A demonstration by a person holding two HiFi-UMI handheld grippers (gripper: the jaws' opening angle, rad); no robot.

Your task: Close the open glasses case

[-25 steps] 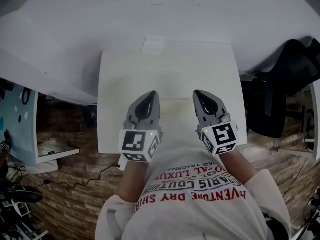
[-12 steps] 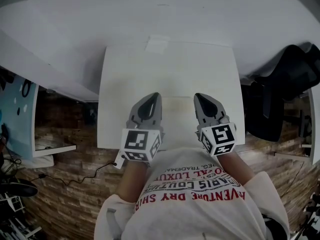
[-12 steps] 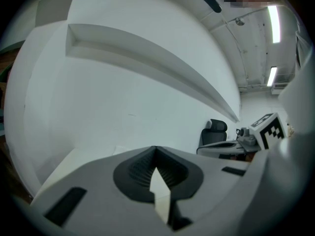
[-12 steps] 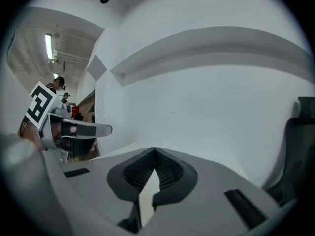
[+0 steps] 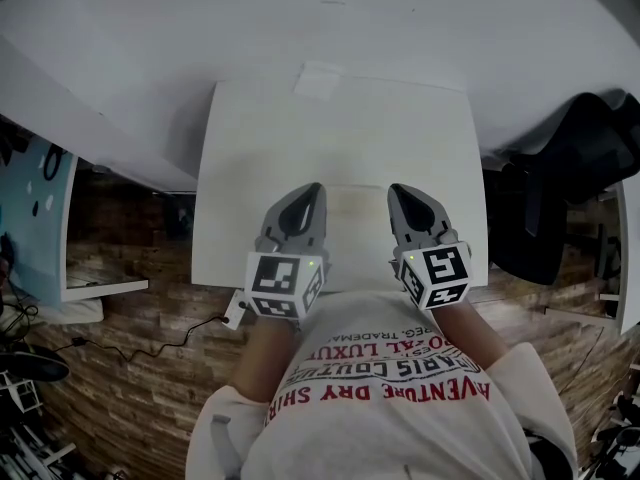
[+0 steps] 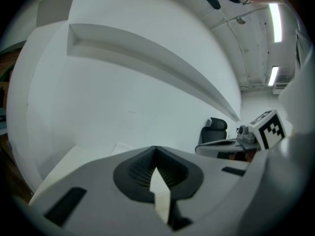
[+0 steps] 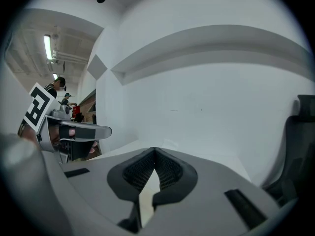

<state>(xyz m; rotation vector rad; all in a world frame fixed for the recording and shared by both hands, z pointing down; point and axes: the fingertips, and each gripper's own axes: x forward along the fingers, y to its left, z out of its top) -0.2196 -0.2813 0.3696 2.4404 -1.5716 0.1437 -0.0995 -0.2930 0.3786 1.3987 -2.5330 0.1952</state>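
Left claw (image 6: 155, 151): clenched. Ribbed pads meet at the tip, with only a sliver of light behind them and nothing gripped. Right claw (image 7: 154, 152): same, shut tip to tip, nothing in it. Neither touches anything visible.

Head view: both hang over the near edge of the white bench (image 5: 340, 128), side by side and apart, tips pointing at the far wall. Left marker cube (image 5: 283, 283) and right marker cube (image 5: 437, 273) sit at the rear of each, just above the person's shirt (image 5: 390, 393) with red print.

Glasses case: can't tell where it is, no view shows it clearly. Bench top between the claws has a faint yellowish patch (image 5: 352, 206), too washed out to identify. Small pale rectangle (image 5: 318, 80) lies at the bench's far edge.

Black office chair (image 5: 575, 183) stands right of the bench, apart from it. Plank-pattern floor (image 5: 130, 388) on the left, with a dark cable (image 5: 175, 343) running to the bench's near-left corner.

Left gripper view: white wall with a long ledge (image 6: 147, 58) across it, and the other claw's cube at the right edge.
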